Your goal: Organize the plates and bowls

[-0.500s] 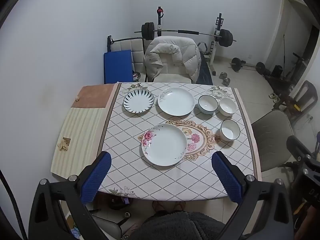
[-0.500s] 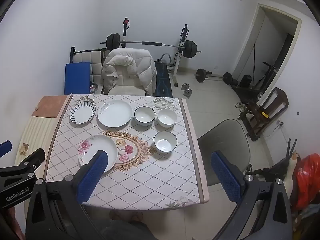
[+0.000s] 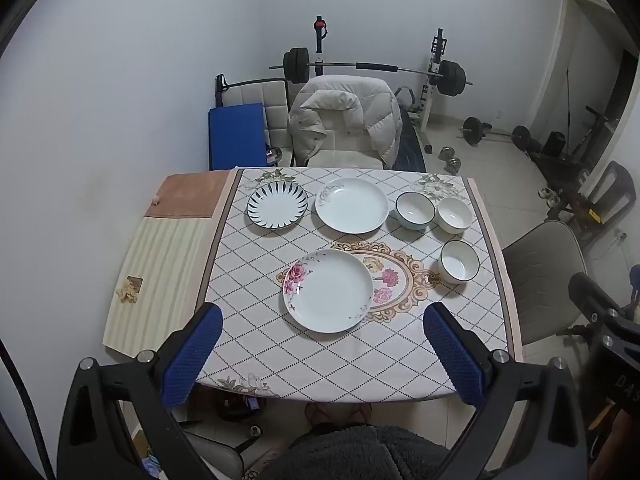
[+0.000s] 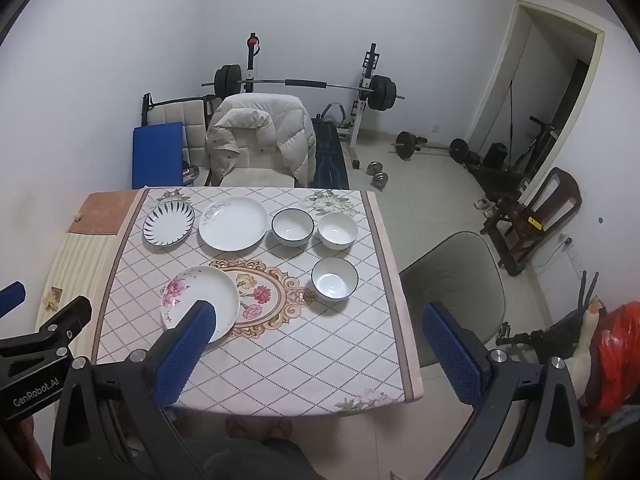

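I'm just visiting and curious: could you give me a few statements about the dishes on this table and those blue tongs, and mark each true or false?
1. Three bowls stand on the table. True.
2. The striped plate is stacked on the plain white plate. False: they lie side by side.
3. The left tongs grip the flowered plate. False: they are open, holding nothing.
4. The right tongs are open and empty. True.
5. A puffy jacket hangs over the chair behind the table. True.
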A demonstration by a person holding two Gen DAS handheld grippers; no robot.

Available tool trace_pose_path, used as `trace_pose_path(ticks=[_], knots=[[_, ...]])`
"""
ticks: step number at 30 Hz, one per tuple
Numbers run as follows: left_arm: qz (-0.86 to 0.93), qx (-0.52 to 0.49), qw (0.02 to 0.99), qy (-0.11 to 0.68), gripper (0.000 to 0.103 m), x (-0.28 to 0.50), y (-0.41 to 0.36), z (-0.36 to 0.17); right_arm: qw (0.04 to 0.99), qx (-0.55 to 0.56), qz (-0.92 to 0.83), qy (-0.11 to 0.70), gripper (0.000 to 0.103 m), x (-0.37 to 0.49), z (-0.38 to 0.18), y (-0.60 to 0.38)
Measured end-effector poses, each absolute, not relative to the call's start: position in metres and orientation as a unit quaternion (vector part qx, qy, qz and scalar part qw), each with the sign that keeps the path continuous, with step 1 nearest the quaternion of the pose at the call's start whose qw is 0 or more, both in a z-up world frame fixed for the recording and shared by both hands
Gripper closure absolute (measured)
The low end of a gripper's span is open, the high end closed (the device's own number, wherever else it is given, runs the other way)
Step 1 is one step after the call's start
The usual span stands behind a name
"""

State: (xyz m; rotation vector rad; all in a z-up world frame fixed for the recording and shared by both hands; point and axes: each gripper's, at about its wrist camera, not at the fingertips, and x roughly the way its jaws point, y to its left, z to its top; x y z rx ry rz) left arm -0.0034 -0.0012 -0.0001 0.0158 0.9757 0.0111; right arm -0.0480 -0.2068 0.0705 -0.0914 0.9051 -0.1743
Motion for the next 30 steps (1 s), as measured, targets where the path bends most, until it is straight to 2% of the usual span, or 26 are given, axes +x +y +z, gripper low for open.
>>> trace_pose_path(ticks=[30], knots=[[0.009,0.005,0.889,0.459,0.000,-0.003,-0.010,0.009,0.896,-0.047,-0.083,0.434,0.000,-0.046,0.071,-0.211]])
